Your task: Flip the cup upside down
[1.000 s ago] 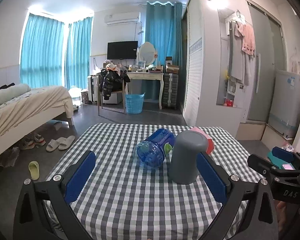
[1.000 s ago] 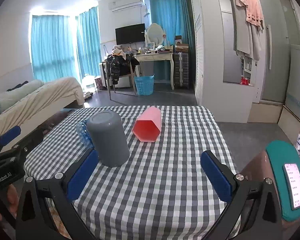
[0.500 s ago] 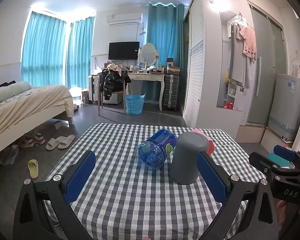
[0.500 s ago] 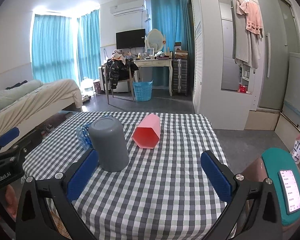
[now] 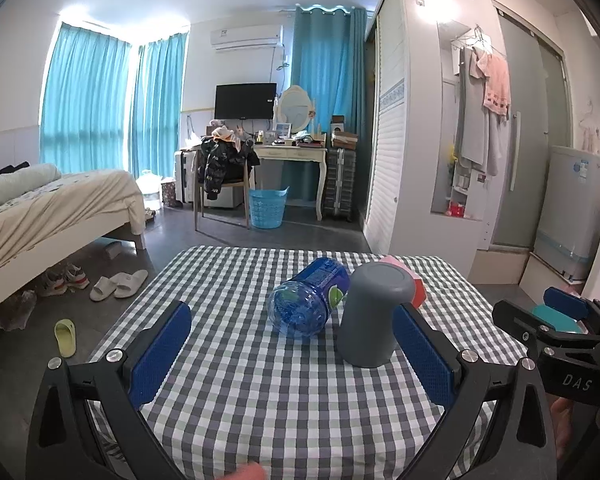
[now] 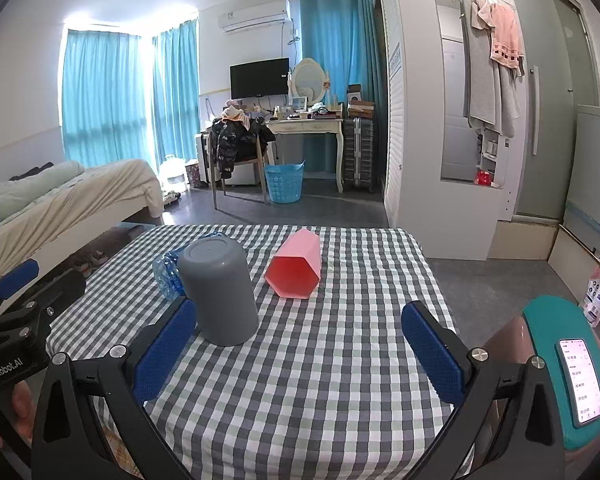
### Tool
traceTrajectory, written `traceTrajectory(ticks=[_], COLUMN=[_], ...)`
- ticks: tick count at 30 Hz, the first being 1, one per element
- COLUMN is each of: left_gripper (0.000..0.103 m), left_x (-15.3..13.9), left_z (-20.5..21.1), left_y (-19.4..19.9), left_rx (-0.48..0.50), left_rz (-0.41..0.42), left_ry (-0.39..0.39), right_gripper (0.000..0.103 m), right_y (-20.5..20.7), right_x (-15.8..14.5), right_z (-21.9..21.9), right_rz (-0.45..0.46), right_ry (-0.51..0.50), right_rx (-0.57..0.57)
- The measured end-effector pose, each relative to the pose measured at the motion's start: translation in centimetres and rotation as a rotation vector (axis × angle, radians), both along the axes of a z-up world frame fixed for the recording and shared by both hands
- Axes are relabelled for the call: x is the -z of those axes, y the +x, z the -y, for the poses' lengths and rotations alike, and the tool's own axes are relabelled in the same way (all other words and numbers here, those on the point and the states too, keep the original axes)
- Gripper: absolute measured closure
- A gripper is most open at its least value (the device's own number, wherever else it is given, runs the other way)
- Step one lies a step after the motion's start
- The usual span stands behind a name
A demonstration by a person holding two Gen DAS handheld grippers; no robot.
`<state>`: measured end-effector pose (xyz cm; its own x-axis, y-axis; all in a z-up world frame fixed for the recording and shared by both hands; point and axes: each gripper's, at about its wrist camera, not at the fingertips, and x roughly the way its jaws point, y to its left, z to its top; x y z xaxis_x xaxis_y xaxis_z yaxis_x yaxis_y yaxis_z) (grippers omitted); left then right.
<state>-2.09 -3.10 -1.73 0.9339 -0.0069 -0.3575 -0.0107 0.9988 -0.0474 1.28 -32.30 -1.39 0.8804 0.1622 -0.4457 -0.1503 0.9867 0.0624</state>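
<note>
A grey cup [image 5: 370, 314] stands upside down on the checked tablecloth [image 5: 260, 400]; it also shows in the right wrist view [image 6: 220, 292]. A blue transparent cup [image 5: 308, 296] lies on its side to its left, mostly hidden behind the grey cup in the right wrist view [image 6: 166, 272]. A pink hexagonal cup [image 6: 296, 264] lies on its side, mouth toward me; only its edge [image 5: 410, 284] shows in the left wrist view. My left gripper [image 5: 292, 360] is open and empty before the cups. My right gripper [image 6: 296, 354] is open and empty, the grey cup by its left finger.
The table's edges drop to a dark floor. A bed [image 5: 40, 216] stands at the left, a wardrobe [image 5: 404, 140] at the right, a chair and desk [image 5: 260, 168] at the back. A teal phone holder [image 6: 572, 376] sits at my right.
Both grippers have risen slightly and drawn a little back, still open. The cups have not moved.
</note>
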Motion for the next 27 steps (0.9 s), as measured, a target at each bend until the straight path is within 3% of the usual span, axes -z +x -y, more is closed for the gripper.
traceTrajectory(ticks=[27], left_gripper=[0.0], left_x=[0.4], left_z=[0.23], left_y=[0.33], left_rx=[0.0], left_rz=[-0.019], left_ry=[0.02], right_gripper=[0.0], right_y=[0.33], right_x=[0.63], right_z=[-0.31], right_rz=[-0.02], right_ry=[-0.007], right_rx=[0.003])
